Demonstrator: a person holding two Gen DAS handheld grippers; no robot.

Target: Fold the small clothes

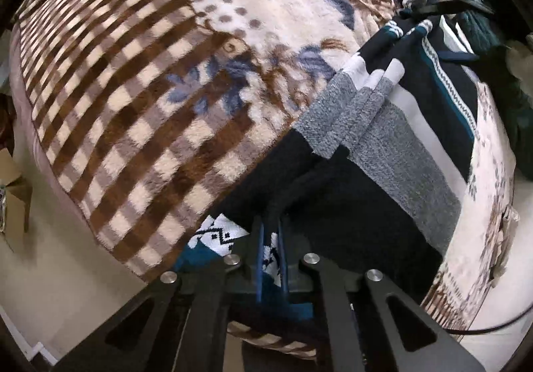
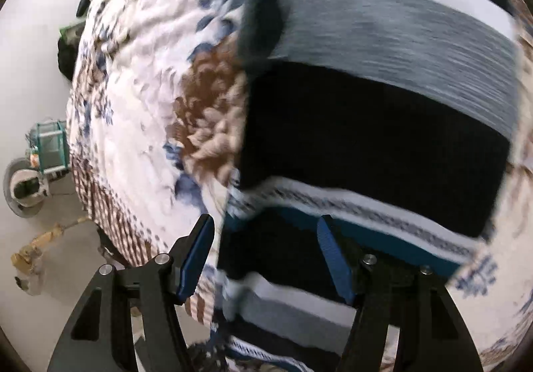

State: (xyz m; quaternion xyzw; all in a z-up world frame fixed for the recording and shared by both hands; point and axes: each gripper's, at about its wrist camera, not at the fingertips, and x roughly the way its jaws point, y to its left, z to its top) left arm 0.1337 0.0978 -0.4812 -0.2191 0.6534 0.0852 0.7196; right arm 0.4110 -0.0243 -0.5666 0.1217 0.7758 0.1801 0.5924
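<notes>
1. One striped knit garment (image 1: 393, 145) lies on a bed's patterned blanket (image 1: 140, 99).
2. Our left gripper (image 1: 269, 258) has its jaws pinched together on a dark fold of the garment.
3. Our right gripper (image 2: 266, 258) hangs over the garment's edge, jaws apart and gripping nothing.
4. We judge the fold goes best if both corners lift evenly.
5. We count one garment, two grippers.

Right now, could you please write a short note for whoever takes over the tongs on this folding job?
Left tongs: shut on a fold of the striped sweater.
Right tongs: open, above the sweater's near edge, holding nothing.
The sweater lies on the patterned blanket, with its sleeves laid across the body.
Done: sleeves brought in.
Left: fold the body over and tidy it.
</notes>
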